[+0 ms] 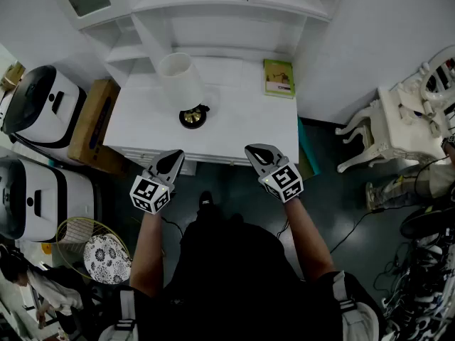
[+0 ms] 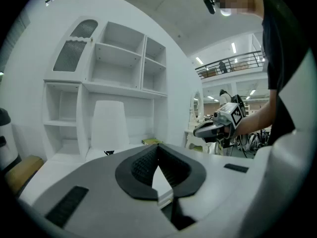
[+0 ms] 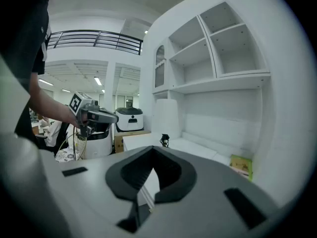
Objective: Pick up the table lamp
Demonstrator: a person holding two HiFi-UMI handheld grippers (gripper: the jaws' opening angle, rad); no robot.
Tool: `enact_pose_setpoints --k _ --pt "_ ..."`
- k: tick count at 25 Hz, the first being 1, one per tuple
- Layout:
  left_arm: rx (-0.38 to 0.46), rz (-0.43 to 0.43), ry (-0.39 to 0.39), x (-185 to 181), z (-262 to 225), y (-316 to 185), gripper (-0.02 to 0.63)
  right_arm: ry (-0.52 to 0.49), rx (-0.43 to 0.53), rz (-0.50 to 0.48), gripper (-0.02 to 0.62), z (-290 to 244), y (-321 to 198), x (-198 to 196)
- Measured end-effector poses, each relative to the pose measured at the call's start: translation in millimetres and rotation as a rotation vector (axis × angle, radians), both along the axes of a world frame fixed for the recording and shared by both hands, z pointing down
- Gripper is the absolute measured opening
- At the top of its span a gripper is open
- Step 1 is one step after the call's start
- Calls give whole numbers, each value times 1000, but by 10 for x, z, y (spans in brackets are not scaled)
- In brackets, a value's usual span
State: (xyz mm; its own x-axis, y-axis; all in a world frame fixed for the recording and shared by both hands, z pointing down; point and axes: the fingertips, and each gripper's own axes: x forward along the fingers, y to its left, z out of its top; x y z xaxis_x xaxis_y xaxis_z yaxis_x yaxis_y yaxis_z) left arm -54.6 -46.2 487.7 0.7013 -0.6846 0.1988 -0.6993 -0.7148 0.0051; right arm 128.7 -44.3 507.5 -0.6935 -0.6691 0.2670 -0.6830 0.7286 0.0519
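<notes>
The table lamp (image 1: 183, 84) has a white shade and a dark, brass-coloured base, and it stands upright on the white desk (image 1: 245, 130), left of the middle. It also shows as the lamp (image 2: 108, 128) ahead in the left gripper view and as the lamp (image 3: 166, 119) in the right gripper view. My left gripper (image 1: 173, 159) hovers at the desk's near edge, shut and holding nothing. The right gripper (image 1: 254, 150) hangs beside it over the same edge, also shut and empty. Both are well short of the lamp.
A green book (image 1: 279, 77) lies at the desk's back right. White shelves (image 1: 213, 13) rise behind the desk. Two white appliances (image 1: 39, 109) and a cardboard box (image 1: 92, 123) stand to the left. On the right are a white chair (image 1: 398, 119) and tangled cables (image 1: 419, 290).
</notes>
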Motion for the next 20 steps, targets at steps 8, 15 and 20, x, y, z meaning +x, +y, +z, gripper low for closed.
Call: enact_pose_setpoints --k 8,15,20 --pt "-4 -2 -2 16 14 -34 11 3 -5 6 6 30 -22 19" --pt "-9 -2 6 9 27 -111 11 2 -19 14 8 84 -76 35" --pt "-18 -1 12 -15 32 -204 11 7 -16 19 8 78 -169 8"
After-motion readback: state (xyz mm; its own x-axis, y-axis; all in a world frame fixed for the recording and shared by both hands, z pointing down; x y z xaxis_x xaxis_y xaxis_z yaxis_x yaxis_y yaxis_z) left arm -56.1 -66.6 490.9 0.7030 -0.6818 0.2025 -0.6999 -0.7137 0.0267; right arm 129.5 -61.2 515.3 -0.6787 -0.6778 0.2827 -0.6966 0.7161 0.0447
